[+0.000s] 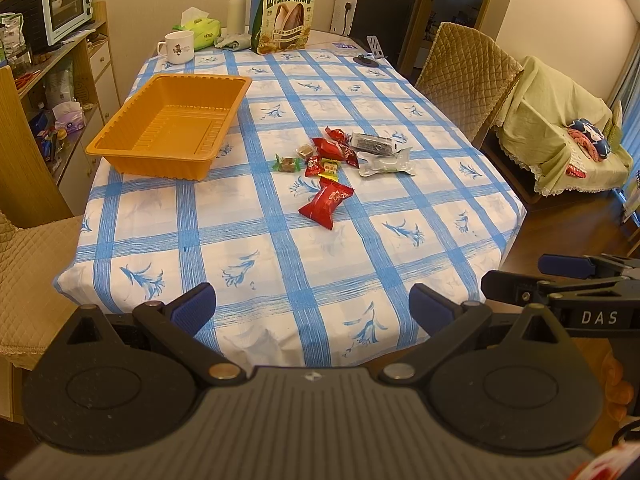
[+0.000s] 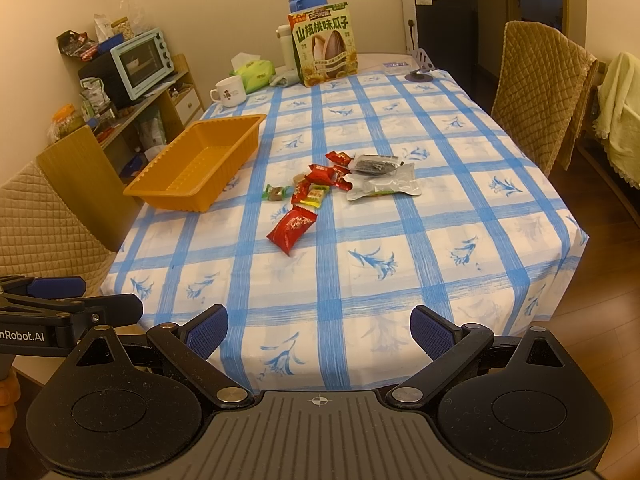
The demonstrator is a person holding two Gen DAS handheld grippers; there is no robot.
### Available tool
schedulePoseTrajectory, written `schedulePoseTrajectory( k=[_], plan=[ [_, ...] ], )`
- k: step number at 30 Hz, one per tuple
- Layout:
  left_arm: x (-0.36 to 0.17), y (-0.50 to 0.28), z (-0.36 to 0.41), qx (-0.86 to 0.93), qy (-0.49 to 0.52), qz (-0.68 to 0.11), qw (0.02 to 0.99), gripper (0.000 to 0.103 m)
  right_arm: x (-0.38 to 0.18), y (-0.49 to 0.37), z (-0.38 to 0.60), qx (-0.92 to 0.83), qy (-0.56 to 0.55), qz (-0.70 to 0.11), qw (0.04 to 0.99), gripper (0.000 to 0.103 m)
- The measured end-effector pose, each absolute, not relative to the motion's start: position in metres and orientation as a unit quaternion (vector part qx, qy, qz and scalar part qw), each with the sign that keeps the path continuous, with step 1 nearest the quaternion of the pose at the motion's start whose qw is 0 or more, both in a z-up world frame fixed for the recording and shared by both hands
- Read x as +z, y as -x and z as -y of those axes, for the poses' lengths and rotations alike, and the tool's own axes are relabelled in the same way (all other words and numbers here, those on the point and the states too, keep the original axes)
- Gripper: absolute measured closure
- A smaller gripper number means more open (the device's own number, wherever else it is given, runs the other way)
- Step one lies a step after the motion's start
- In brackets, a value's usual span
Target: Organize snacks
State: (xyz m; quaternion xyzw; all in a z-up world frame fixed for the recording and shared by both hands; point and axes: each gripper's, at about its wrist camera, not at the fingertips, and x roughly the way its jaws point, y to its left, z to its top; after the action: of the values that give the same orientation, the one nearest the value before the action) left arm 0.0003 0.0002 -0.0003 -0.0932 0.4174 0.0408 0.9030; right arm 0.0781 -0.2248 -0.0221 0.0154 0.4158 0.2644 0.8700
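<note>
We find both tools wide apart and empty: left gripper (image 1: pixel 312 308), right gripper (image 2: pixel 319 330), low in frame. The snacks (image 1: pixel 340 160) lie mid-frame on the tablecloth (image 1: pixel 248 248); the orange tray (image 1: pixel 172 124) sits upper left.

An orange plastic tray (image 1: pixel 168 128) with ribbed walls sits upright and empty at the left edge of the desk (image 1: pixel 400 208). Well apart to its right lies a loose cluster of wrapped snacks (image 1: pixel 340 152): several small red packets, a green-ended candy (image 1: pixel 287 163), a dark bar in clear wrap (image 1: pixel 374 143) and a flat silver pouch (image 1: pixel 385 163). The largest red packet (image 1: pixel 326 204) lies alone, just nearer than the cluster.
</note>
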Motion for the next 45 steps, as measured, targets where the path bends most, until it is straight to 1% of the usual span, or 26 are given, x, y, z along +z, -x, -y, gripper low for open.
schedulePoseTrajectory(
  k=[36,45],
  plan=[
    [-0.001,-0.001,0.0,0.041,0.095,-0.418,0.903,0.0,-0.024,-0.085,0.225,0.265,-0.016,-0.416,0.87,0.006],
    [-0.011,-0.019,0.003,0.034,0.096,-0.406,0.908,0.001,-0.037,-0.096,0.23,0.266,-0.021,-0.421,0.867,0.006]
  ],
)
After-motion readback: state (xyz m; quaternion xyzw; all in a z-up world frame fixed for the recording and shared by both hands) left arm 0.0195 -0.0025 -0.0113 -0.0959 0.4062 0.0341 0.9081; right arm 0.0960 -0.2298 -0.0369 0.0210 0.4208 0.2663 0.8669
